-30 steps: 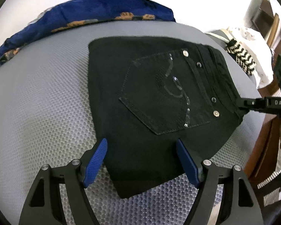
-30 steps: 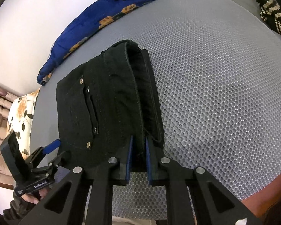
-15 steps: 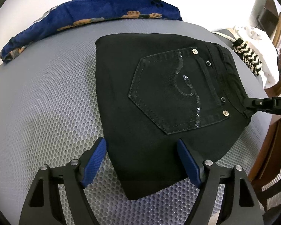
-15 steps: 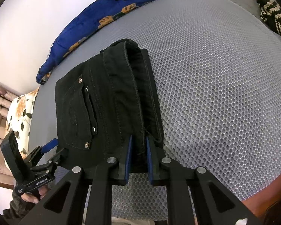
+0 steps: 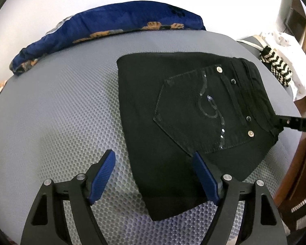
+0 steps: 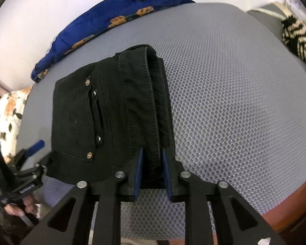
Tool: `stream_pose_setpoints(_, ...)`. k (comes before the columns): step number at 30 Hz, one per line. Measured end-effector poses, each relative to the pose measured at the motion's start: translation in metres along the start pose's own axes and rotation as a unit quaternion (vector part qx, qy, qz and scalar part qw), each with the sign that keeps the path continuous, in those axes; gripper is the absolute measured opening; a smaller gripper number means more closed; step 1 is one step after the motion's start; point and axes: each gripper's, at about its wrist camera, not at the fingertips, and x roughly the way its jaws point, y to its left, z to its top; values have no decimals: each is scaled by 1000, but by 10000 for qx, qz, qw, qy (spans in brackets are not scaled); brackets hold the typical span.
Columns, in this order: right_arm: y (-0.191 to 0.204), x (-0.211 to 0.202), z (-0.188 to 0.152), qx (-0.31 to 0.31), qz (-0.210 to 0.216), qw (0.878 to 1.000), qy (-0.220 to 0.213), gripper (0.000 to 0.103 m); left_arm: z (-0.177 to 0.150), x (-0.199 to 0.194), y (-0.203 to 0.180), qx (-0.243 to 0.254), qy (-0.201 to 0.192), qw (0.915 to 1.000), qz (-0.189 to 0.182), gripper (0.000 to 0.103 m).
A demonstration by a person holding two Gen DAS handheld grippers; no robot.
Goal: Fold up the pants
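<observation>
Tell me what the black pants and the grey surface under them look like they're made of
The black pants look like matte denim: heavy weave, raised double stitching around the back pocket, metal rivets, and a shiny curl that may be sequins. The grey surface looks like a honeycomb-textured mat, perhaps foam or mesh; its exact material is unclear. The right gripper is clamped on the thick waistband.

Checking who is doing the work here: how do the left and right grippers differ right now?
The left gripper is open, fingers spread wide at the folded black pants' near edge; the right gripper has its fingers closed on the thick waistband edge. The left grips nothing; the right holds cloth. Both have blue-padded fingers on black frames and sit over the grey mesh surface.
</observation>
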Motion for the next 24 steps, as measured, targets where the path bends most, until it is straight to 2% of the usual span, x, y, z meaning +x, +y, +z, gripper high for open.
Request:
stream_pose_setpoints(1, 1, 0, 0, -36, -66, 10000, -17, 34, 1, 0, 1, -13, -9, 10000, 9, 79)
stream_pose_setpoints(6, -8, 2, 4, 38, 108, 9999, 76, 34, 5, 0, 8, -148, 44, 9999, -22, 79)
stream_pose_setpoints(12, -21, 8, 11, 102, 385, 9988, 273, 46, 10, 2, 19, -354, 106, 9992, -148, 79)
stream_pose_setpoints(16, -32, 14, 14, 138, 641, 9970, 417, 52, 15, 4, 30, -618, 208, 9972, -373, 79)
stream_pose_setpoints(20, -41, 17, 17, 155, 964, 9942, 442, 52, 18, 9, 35, -762, 320, 9957, -421, 79)
stream_pose_setpoints(24, -57, 26, 19, 433, 1466, 9869, 516, 52, 20, 14, 37, -843, 425, 9943, -504, 79)
